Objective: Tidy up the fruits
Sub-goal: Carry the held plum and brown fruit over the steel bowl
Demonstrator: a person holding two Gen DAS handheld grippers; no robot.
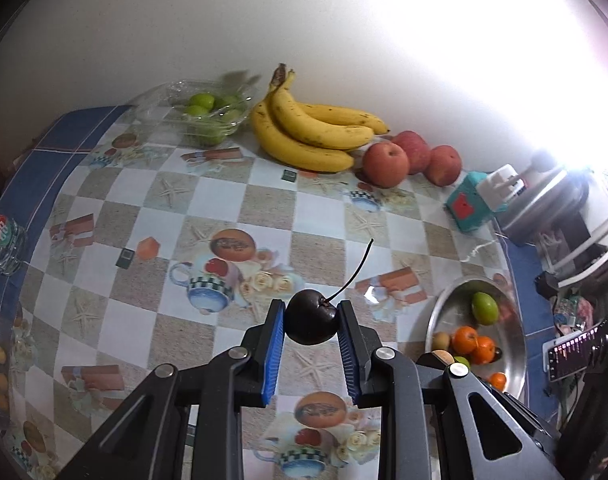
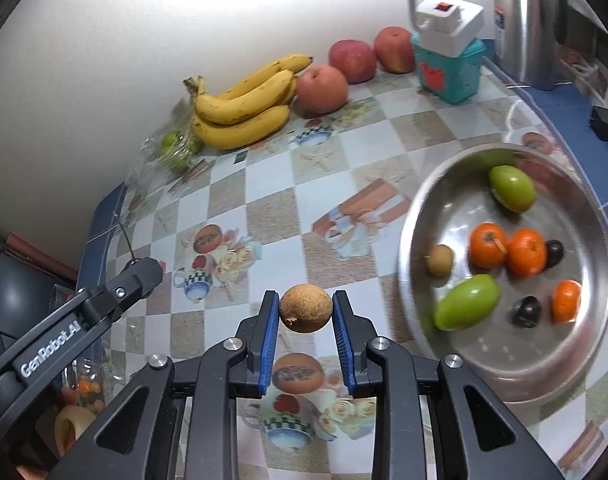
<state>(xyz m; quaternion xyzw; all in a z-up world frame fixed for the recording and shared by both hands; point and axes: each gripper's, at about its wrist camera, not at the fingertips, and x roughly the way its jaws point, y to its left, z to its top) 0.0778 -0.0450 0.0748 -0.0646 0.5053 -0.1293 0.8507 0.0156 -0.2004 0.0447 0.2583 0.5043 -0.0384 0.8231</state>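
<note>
Dark cherry (image 1: pixel 310 317) with a long thin stem sits pinched between the blue pads of the left gripper (image 1: pixel 310 320), held clear above the checked tablecloth (image 1: pixel 263 208). Small brown round fruit (image 2: pixel 306 308), longan-like, is pinched the same way in the right gripper (image 2: pixel 306 312), also off the table. Both jaws are nearly together, gripping each fruit across its widest part.

Handling, my read: both fruits are light and small. The cherry is glossy and soft, so likely slippery and easy to bruise; grip on the body, not the stem, which looks too thin to bear anything. The brown fruit has a dry, rough skin, probably grips better, but a thin shell could crack under a hard squeeze. Round shapes can roll once released, so a low drop is safer.

Metal bowl (image 2: pixel 424 216) lies to the right, near edge of the table, holding green oval fruits, oranges (image 2: pixel 504 250), two more dark cherries and one more brown fruit. Far side by the wall: bananas (image 1: pixel 312 128), apples (image 1: pixel 386 164), a clear plastic box of green fruits (image 1: pixel 201 114). Teal box (image 2: pixel 450 72) with a white plug adapter and a steel kettle (image 2: pixel 528 20) stand far right.
</note>
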